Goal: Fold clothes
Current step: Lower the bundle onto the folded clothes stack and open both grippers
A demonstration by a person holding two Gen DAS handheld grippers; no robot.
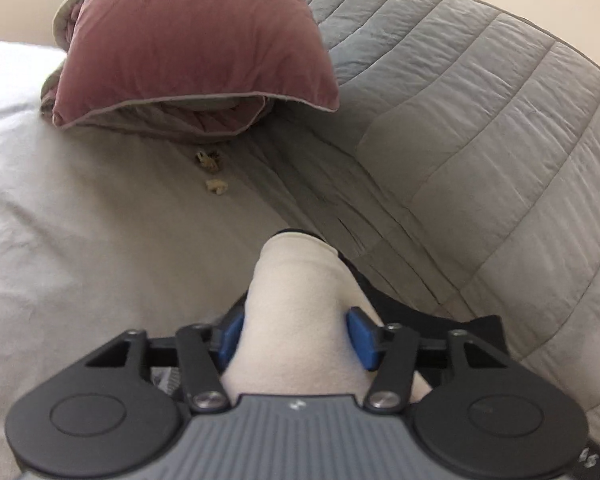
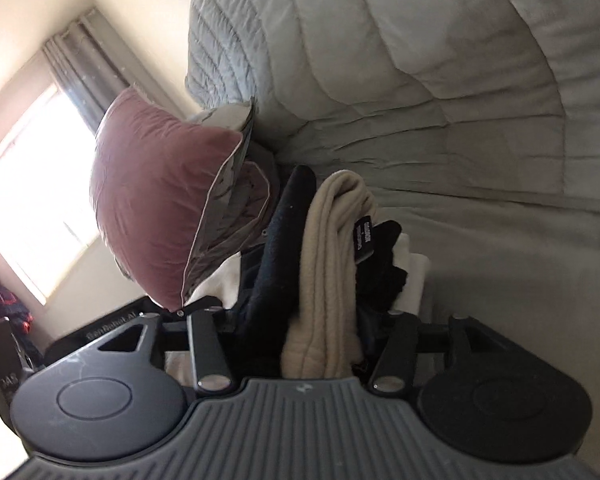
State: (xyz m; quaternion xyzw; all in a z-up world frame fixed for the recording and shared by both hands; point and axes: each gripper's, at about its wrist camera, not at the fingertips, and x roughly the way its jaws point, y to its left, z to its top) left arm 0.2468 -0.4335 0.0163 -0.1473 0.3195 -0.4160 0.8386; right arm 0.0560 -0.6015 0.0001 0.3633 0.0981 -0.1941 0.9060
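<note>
Grey quilted comforter [image 1: 480, 128] fills the right and far side of the bed, bunched up in ridges; pale sheet [image 1: 60, 208] bare on the left. Dusty-pink pillow [image 1: 196, 40] propped on the comforter's edge at the far end, a few small crumb-like bits [image 1: 214, 172] on the sheet just below it. Window [image 2: 28, 200] with grey curtain [image 2: 88, 64] visible in right wrist view.

Cream fleece garment [image 1: 296, 320] sits between the left gripper [image 1: 296, 336] blue pads [image 1: 360, 336], pads pressing its sides — gripping it, dark fabric under it. Right gripper [image 2: 304, 344]: folded cream fleece plus black garment [image 2: 276, 248] bundled between the fingers, pads hidden by cloth, can't tell if clamped or loose
</note>
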